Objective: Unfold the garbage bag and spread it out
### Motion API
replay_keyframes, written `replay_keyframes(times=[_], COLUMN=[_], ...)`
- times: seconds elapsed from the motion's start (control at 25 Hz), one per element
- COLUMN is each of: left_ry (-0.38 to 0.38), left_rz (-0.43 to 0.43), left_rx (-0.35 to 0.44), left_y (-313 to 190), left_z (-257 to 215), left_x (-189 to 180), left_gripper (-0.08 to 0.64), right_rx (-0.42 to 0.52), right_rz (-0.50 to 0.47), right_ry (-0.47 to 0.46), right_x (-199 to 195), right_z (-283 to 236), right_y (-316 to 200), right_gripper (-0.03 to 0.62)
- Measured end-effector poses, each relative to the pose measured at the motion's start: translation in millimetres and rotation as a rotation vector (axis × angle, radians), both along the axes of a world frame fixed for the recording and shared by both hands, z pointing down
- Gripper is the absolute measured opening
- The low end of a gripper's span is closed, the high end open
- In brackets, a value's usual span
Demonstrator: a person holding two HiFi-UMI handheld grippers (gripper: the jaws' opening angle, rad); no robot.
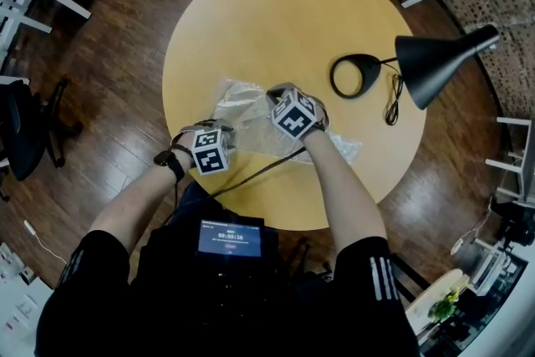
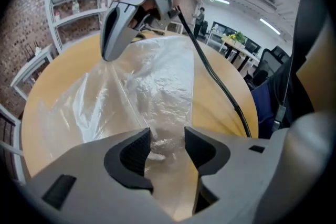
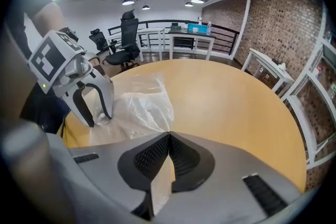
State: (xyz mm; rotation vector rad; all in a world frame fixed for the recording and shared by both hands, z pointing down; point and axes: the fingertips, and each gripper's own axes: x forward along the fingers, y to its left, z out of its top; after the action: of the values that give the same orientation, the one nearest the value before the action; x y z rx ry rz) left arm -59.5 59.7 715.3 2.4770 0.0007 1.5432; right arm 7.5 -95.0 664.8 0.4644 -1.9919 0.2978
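Garbage bag point(image 1: 251, 109): thin, clear film lying crumpled on the near half of the round bench point(image 1: 276, 12), partly opened, with creases and folds left in it.
Handling: from where I stand it looks almost weightless, limp and slippery. It should go wherever it's pulled, and it may cling to itself or lift off the wood.
Where to hold: best at an outer edge or corner, pinching a single layer. A grab in the middle would only bunch it up.
Right claw point(image 3: 168, 136): closed tight, with a fold of the film nipped at its tip and the sheet drawn off to one side from there.
Left claw point(image 2: 167, 136): parted by a narrow gap at the bag's near end. Wrinkled film lies in that gap, but nothing looks clamped.
Edges: the bag's near side is close to the bench rim by the person, so a pull that way could drag film over the edge.
Open room: the far half of the bench is bare, the clearest direction for spreading.
Obstacles: a black lamp point(image 1: 435, 63) with its cord point(image 1: 391, 109) stands on the right of the bench, apart from the bag. A thin cable point(image 1: 259, 171) crosses the near rim by the arms.
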Motion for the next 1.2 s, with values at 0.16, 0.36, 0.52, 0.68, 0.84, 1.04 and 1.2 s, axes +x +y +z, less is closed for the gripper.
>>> replay_keyframes(times=[0.16, 0.36, 0.52, 0.68, 0.84, 1.04, 1.2], left_ry=[-0.014, -0.015, -0.019, 0.008, 0.091, 0.072, 0.035], left_rz=[0.014, 0.016, 0.006, 0.011, 0.001, 0.12, 0.161], left_rx=[0.039, 0.056, 0.067, 0.14, 0.207, 0.172, 0.09], left_y=[-1, -1, -1, -8, -16, 5, 25], left_z=[2, 4, 6, -23, -54, -24, -3], left_x=[-10, -14, -17, -13, 13, 54, 68], left_gripper=[0.212, 0.212, 0.212, 0.212, 0.212, 0.212, 0.212], right_rx=[0.01, 0.011, -0.007, -0.012, -0.021, -0.033, 0.0], right_rz=[-0.121, -0.165, -0.152, -0.132, -0.121, -0.095, -0.009], right_ry=[0.107, 0.147, 0.137, 0.142, 0.15, 0.14, 0.003], right_x=[-5, -11, -12, -12, -11, -9, -11], right_z=[30, 50, 53, 53, 52, 51, 19], right_y=[-2, -9, -11, -10, -12, -12, -20], right_gripper=[0.014, 0.046, 0.068, 0.072, 0.069, 0.1, 0.103])
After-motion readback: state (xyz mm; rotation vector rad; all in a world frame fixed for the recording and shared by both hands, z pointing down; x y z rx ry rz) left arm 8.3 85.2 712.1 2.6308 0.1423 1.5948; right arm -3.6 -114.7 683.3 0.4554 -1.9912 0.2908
